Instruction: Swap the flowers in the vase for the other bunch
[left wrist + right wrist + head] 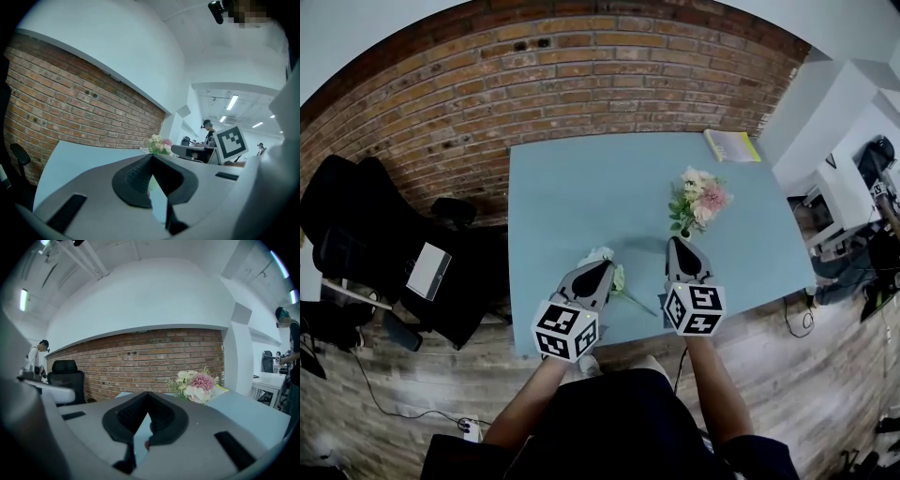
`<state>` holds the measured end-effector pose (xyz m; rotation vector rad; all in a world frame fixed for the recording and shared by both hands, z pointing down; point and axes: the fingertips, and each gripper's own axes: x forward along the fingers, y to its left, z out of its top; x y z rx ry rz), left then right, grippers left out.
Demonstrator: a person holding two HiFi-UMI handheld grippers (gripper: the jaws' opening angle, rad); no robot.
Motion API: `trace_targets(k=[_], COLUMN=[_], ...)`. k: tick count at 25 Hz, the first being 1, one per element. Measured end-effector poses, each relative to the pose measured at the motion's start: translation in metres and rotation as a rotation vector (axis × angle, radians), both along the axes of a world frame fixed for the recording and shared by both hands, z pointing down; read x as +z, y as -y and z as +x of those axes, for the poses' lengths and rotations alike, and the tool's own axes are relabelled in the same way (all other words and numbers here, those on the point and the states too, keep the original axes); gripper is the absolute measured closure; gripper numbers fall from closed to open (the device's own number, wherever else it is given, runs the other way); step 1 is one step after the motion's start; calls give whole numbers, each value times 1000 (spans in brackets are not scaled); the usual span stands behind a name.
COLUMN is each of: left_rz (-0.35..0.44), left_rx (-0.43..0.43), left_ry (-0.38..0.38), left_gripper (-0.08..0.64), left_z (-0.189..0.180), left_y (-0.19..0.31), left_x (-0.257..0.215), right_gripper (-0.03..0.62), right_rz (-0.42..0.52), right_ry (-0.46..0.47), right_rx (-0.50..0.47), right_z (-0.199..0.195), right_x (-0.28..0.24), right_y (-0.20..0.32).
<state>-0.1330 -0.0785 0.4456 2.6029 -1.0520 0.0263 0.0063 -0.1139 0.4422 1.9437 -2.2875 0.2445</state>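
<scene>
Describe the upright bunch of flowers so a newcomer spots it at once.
Find the pale blue table by the brick wall. Right of its middle, beyond the right claw, the upright bunch stands. It alone has a pink bloom among cream ones; the other bunch, white, lies flat by the left claw.

we see a pale blue table before a wall of red-brown brick with pale mortar lines. right of the table's middle, the upright bunch is pink and cream with green leaves; at the near edge the other bunch is white and pale green. at the far right corner lies a yellow-green book. the left gripper and right gripper are grey, black inside the jaws, each bearing black-and-white square markers. the floor shows grey-brown wood planks.
</scene>
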Motion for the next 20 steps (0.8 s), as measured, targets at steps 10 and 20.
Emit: trace_targets(k=[10,20], left_rz=[34,77], left_rx=[30,31], left_ry=[16,48], left_gripper=[555,555], left_z=[41,80], left_y=[-7,-33], left_x=[-13,-32], right_gripper=[580,580], right_rz=[24,48], right_ry=[24,63], right_rx=[3,-38], right_z=[28,51], right_x=[-11,-24], right_y=[-22,-52])
